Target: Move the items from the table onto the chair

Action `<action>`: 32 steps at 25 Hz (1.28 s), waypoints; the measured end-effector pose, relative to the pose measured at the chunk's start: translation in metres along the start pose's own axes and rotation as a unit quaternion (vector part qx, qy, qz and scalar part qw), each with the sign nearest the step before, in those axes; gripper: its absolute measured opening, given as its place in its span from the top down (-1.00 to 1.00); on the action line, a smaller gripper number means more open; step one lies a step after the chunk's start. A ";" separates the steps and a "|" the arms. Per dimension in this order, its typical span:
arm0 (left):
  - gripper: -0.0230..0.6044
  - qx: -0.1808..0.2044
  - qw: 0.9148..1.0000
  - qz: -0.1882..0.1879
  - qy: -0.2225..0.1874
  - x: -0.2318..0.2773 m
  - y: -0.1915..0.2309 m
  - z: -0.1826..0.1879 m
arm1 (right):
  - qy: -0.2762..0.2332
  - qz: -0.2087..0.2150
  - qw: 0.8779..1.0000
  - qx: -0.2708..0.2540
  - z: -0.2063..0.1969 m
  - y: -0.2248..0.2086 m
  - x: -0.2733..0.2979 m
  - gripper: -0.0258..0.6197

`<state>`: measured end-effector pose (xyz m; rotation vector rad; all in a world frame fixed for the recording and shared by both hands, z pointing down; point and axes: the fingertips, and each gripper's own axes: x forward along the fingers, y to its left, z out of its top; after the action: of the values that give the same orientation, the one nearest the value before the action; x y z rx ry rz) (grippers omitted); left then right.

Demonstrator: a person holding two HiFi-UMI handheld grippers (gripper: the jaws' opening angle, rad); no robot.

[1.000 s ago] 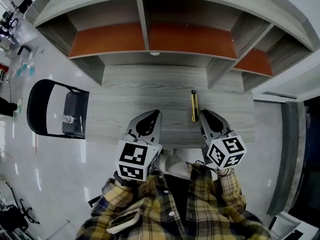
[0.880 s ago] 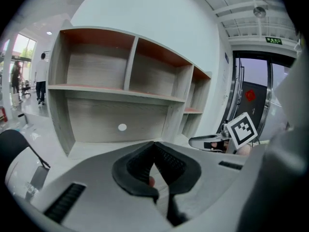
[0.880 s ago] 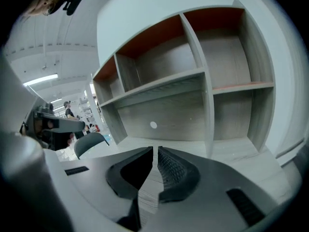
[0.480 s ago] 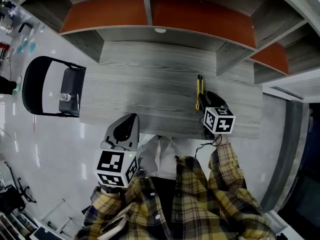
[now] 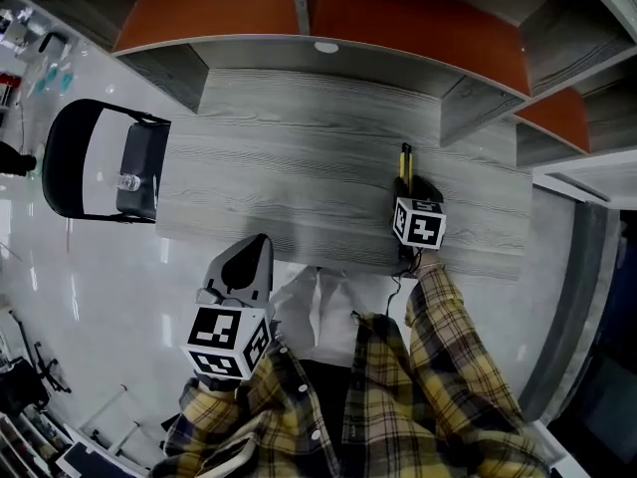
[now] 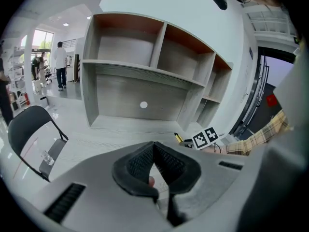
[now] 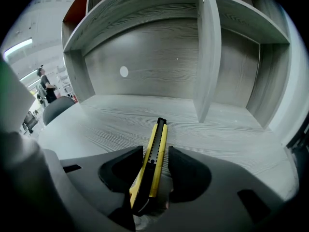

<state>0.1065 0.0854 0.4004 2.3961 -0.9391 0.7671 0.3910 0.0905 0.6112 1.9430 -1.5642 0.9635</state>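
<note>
Knife (image 7: 158, 135) lies on the table (image 5: 289, 157) between the jaws of the right claw (image 7: 155, 152), which have just been opening and seem clear of it. Left claw (image 6: 154, 149) hangs closed, empty.

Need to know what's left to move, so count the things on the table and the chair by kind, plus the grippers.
Yellow utility knife, on the table: 1
Small clear item, on the chair: 1
Table: 1
Chair: 1
Grippers: 2, the left gripper shut, the right gripper with jaws that have just been opening, the knife between them
Total: 6
</note>
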 end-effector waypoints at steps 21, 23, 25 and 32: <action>0.92 0.000 0.999 0.013 -0.048 -0.013 -0.010 0.023 | -0.026 0.051 0.998 0.039 0.016 0.009 -0.041 0.52; 0.92 -0.003 0.998 0.015 -0.054 -0.014 -0.009 0.026 | -0.044 0.071 0.996 0.036 0.025 0.018 -0.057 0.52; 0.92 -0.007 0.998 0.019 -0.064 -0.014 -0.007 0.029 | -0.063 0.094 0.993 0.028 0.038 0.029 -0.073 0.52; 0.92 -0.031 0.994 0.044 -0.094 -0.036 0.018 0.034 | -0.112 0.163 0.980 -0.015 0.071 0.089 -0.133 0.52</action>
<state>0.0832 0.0704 0.3557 2.4177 -1.1329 0.5412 0.3074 0.1024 0.4580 1.8616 -2.0615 0.8598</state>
